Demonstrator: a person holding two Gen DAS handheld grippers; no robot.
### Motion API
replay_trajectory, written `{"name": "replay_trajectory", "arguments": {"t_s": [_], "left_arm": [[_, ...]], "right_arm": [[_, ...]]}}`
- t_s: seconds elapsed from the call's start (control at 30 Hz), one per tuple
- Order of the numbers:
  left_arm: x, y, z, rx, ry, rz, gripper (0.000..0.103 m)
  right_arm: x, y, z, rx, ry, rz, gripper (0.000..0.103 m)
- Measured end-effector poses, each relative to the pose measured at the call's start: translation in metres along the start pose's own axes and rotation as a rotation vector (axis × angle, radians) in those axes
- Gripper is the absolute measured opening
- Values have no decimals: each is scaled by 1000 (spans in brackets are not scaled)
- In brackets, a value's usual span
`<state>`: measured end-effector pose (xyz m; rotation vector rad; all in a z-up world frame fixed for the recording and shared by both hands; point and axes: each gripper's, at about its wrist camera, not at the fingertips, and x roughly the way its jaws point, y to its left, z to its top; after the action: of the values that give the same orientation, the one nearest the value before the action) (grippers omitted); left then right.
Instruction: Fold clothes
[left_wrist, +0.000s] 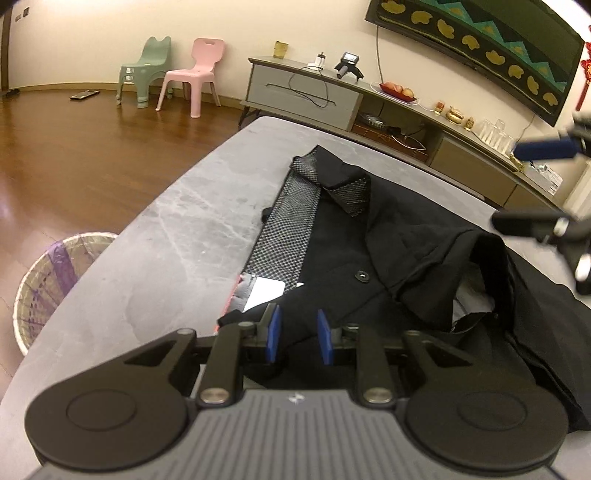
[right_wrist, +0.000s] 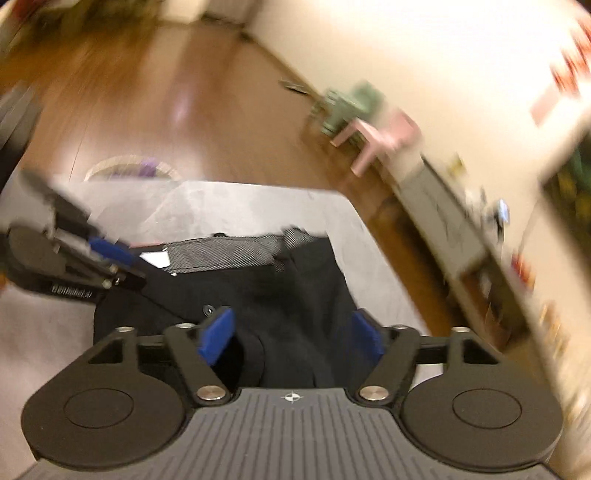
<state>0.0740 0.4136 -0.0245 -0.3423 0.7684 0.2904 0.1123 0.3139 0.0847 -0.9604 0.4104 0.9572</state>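
A black shirt (left_wrist: 399, 236) with a grey mesh collar and placket lies partly folded on the grey marble table (left_wrist: 166, 236). My left gripper (left_wrist: 297, 338) hovers over the shirt's near hem, its blue pads a small gap apart with black cloth showing between them, not clamped. My right gripper (right_wrist: 290, 339) is open wide above the shirt (right_wrist: 295, 280); its view is motion-blurred. The right gripper also shows at the right edge of the left wrist view (left_wrist: 532, 184), above the shirt. The left gripper shows in the right wrist view (right_wrist: 110, 254) at the left.
A wicker bin (left_wrist: 48, 280) stands on the wood floor left of the table. A green chair (left_wrist: 146, 70) and a pink chair (left_wrist: 194, 75) stand by the far wall. A long sideboard (left_wrist: 369, 99) runs behind the table, under a wall TV (left_wrist: 491, 48).
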Motion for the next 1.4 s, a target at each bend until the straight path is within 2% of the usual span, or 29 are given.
{"name": "replay_trajectory", "arguments": {"t_s": [0.1, 0.13, 0.17, 0.23, 0.27, 0.3, 0.33, 0.4, 0.47, 0.5, 0.53, 0.57, 0.63, 0.7, 0.77, 0.8, 0.83, 0.9, 0.93, 0.97, 1.03, 1.07, 1.1, 1.17, 1.23, 1.33, 1.4], "left_arm": [[-4, 5, -3, -15, 5, 75, 27], [-7, 8, -4, -24, -3, 111, 31], [-8, 12, -5, -29, -10, 166, 29], [-17, 18, -3, -54, -48, 206, 28], [-21, 20, -2, -66, -69, 225, 27], [-28, 22, 1, -85, -106, 220, 27], [-35, 20, 3, -97, -152, 189, 27], [-44, 10, 7, -83, -213, 77, 27], [-32, -3, 10, -43, -172, 11, 27], [-26, -9, 11, -24, -151, -21, 27], [-18, -12, 12, -15, -124, -31, 27], [-10, -14, 14, -6, -98, -40, 27], [0, -12, 13, -3, -57, -12, 27], [7, -7, 11, -7, -13, 25, 26], [10, 0, 4, -11, 29, 71, 26], [6, 8, 2, -16, 29, 112, 26], [1, 15, -1, -24, 29, 152, 26], [-12, 42, 0, -140, 17, 208, 23], [-19, 53, 1, -203, -8, 206, 23], [-27, 62, 3, -265, -33, 201, 24], [-36, 62, 5, -340, -87, 113, 24], [-41, 62, 6, -376, -112, 65, 24], [-41, 55, 7, -403, -122, -30, 24], [-39, 47, 7, -460, -124, -202, 27], [-33, 41, 6, -503, -106, -275, 29], [-24, 45, 2, -587, -87, -379, 39], [-15, 52, -1, -655, -83, -456, 47]], "right_arm": [[21, 33, 9, -288, 71, -48, 80], [29, 41, 7, -376, 110, -56, 79], [36, 49, 5, -456, 149, -61, 76], [39, 48, -2, -486, 223, -14, 61], [41, 47, -5, -501, 260, 10, 44], [42, 46, -9, -511, 292, 33, 40], [39, 41, -12, -482, 288, 52, 40], [31, 31, -15, -416, 260, 91, 40], [23, 22, -16, -346, 219, 124, 42], [19, 19, -11, -316, 182, 125, 49], [25, 25, -8, -340, 177, 118, 57], [30, 30, -4, -363, 172, 110, 61], [42, 41, 3, -409, 162, 95, 65], [53, 52, 9, -459, 154, 80, 65], [74, 64, 5, -549, 201, 73, 53], [81, 60, 6, -536, 220, 78, 15], [82, 50, 13, -464, 202, 58, 3], [56, 6, 27, -141, 48, 11, 2], [40, -18, 31, 36, -32, 3, 2], [31, -29, 26, 154, -65, 30, 2], [14, -49, 15, 380, -125, 85, 3], [15, -46, 10, 420, -118, 111, 3], [17, -44, 5, 458, -110, 136, 3], [22, -31, 0, 465, -93, 145, 3], [24, -16, 0, 446, -95, 113, 3], [22, 6, 1, 414, -120, 38, 3], [14, 28, -4, 439, -162, 27, 6]]}}
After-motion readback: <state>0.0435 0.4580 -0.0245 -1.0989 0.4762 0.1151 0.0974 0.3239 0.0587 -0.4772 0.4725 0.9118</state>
